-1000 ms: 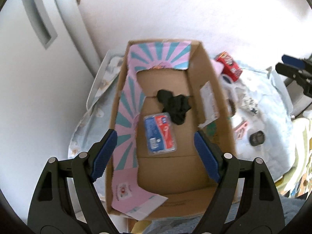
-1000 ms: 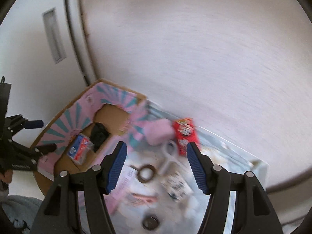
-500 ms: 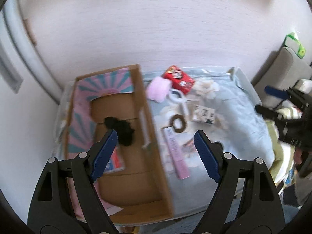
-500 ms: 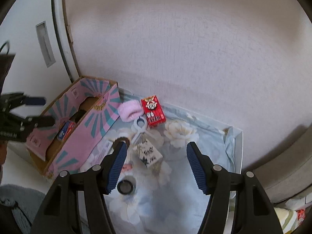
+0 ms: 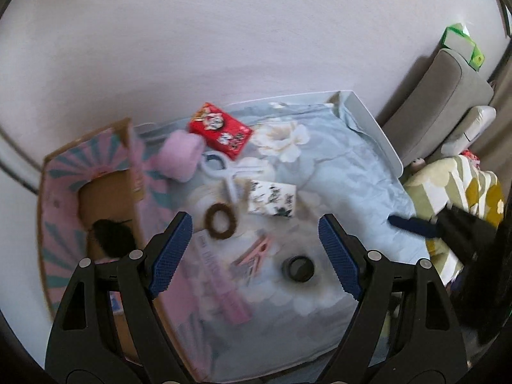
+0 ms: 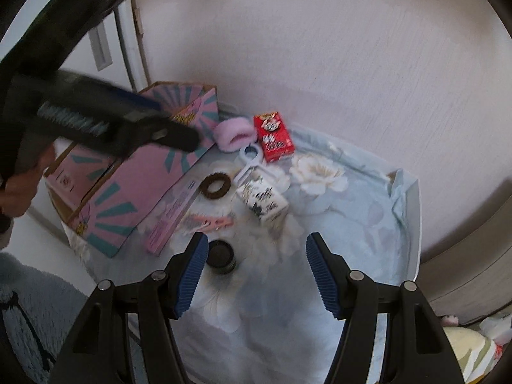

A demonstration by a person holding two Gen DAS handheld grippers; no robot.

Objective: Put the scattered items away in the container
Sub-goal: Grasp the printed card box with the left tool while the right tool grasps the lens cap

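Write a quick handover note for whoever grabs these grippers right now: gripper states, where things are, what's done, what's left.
Left gripper: open, empty, above the blue floral cloth.
Right gripper: open, empty.
Done: a black item lies inside the cardboard box.
Left on the cloth: red box, pink fluffy item, white clip, brown hair tie, patterned carton, pink clothespin, long pink box, small dark jar.
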